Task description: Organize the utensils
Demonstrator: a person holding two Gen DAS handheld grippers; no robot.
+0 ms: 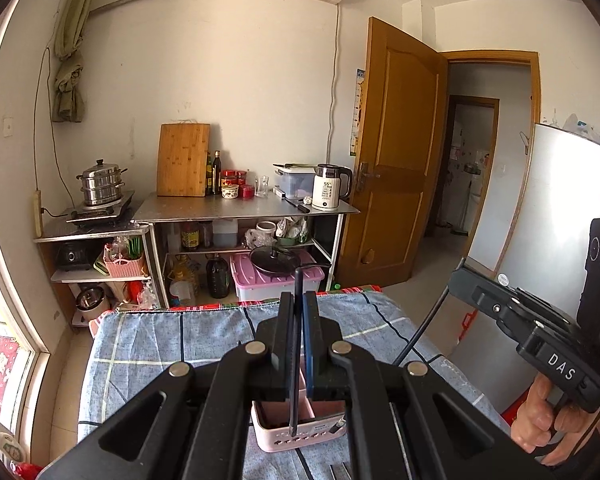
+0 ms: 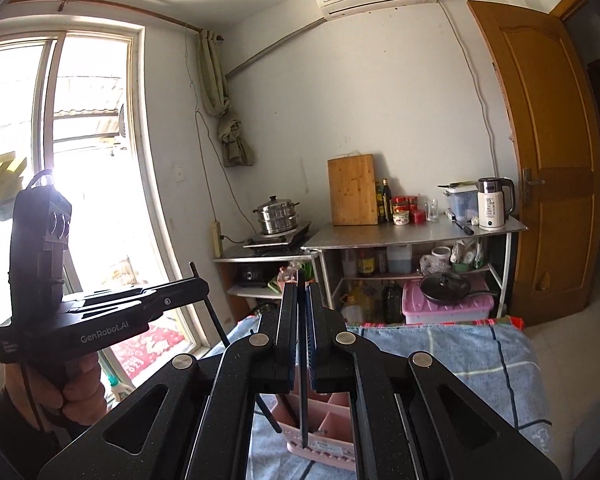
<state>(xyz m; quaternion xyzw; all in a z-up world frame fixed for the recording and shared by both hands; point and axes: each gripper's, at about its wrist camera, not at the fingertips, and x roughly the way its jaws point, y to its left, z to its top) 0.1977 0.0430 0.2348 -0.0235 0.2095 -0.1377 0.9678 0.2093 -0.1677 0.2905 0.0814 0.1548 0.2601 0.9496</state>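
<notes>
A pink divided utensil holder (image 1: 278,442) (image 2: 324,456) stands on the blue checked cloth (image 1: 160,340), right under both grippers. My left gripper (image 1: 299,294) is shut on a dark chopstick (image 1: 294,408) held upright, its lower end hanging over the holder. My right gripper (image 2: 302,286) is shut on another dark chopstick (image 2: 303,420), also upright with its tip above the holder's compartments. The right gripper (image 1: 460,268) also shows at the side of the left wrist view, and the left gripper (image 2: 202,284) at the side of the right wrist view, each with a hand on its handle.
Beyond the table's far edge stands a steel shelf (image 1: 244,210) with a kettle (image 1: 330,186), a cutting board (image 1: 183,160) and jars. A steamer pot (image 1: 101,184) sits to its left. To the right are a wooden door (image 1: 396,152) and a fridge (image 1: 556,208); on the left, a window (image 2: 60,160).
</notes>
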